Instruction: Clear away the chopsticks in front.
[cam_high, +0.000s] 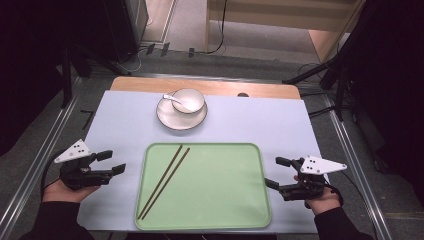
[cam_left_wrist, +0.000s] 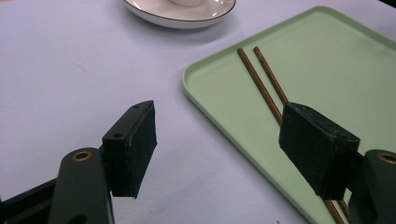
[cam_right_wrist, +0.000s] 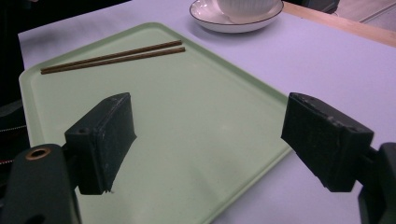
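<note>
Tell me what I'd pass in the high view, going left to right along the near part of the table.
Left gripper → chopsticks on the left part of the green tray → the bare right part of that tray → right gripper.

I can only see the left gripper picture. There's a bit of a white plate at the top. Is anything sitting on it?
Observer: Yes. In the high view a white bowl sits on the plate.
Operator: Is the bowl empty?
Observer: No, a white spoon lies in it, handle pointing left.
Operator: Where's the other gripper?
Observer: The right gripper is beside the right edge of the green tray, jaws open, holding nothing.
Operator: How many chopsticks are there altogether?
Observer: Just two chopsticks, lying side by side on the tray's left part.
</note>
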